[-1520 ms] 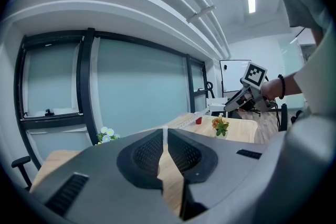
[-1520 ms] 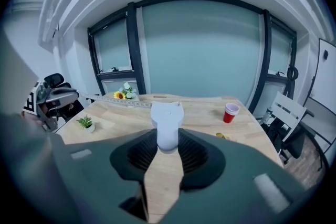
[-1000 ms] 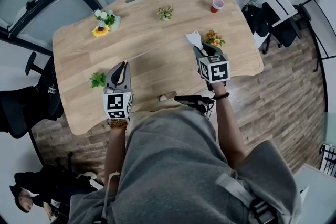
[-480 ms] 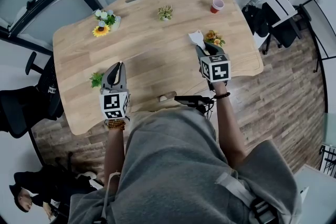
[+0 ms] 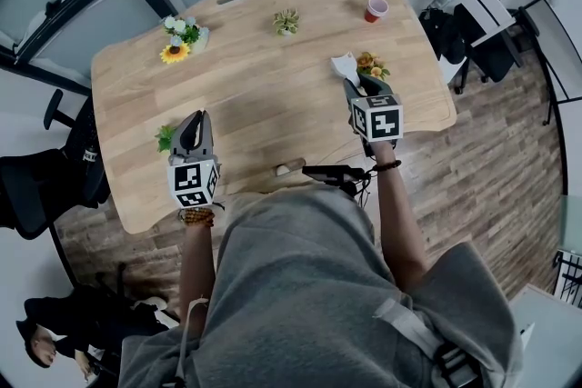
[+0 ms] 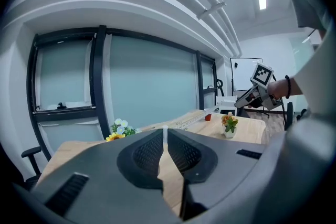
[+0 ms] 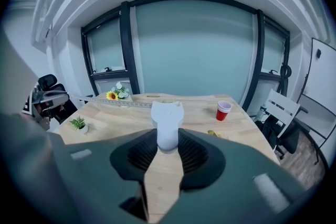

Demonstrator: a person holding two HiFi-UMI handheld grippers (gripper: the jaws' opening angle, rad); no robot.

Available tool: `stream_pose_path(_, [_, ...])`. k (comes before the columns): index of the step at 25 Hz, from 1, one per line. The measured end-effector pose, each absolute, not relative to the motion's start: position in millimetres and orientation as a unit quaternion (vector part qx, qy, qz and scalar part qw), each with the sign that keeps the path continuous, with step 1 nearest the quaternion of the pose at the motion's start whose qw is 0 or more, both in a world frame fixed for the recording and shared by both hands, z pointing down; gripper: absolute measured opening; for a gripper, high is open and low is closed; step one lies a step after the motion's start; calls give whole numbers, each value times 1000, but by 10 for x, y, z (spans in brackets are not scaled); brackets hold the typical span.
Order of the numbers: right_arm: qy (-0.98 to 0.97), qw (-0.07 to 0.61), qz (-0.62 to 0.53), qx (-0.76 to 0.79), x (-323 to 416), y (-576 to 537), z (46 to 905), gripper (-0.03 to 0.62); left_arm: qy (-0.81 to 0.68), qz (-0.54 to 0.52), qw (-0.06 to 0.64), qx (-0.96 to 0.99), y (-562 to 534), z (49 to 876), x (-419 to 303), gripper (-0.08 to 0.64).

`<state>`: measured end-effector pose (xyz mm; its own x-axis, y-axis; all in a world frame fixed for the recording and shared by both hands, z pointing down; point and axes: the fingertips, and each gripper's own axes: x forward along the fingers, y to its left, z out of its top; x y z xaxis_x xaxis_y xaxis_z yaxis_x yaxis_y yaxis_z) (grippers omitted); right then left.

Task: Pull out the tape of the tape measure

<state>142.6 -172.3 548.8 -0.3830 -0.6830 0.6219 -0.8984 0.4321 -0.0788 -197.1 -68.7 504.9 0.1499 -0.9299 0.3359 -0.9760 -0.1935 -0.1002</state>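
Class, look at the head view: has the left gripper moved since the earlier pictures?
Yes: the left gripper has shifted left, closing on the small green plant.

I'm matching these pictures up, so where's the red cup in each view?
Head view: red cup, upper right, on the table's far end.
Left gripper view: tiny, right of centre, just left of the orange flowers.
Right gripper view: right of centre, on the table.
Shared landmark: the sunflower.
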Motion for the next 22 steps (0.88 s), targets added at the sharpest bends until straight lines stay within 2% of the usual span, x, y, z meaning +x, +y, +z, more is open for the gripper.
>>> stream_pose_path(22, [-820,244,223,466,1287,-1686,5464,130,-608,162,90,772,-732,5130,-1690,34])
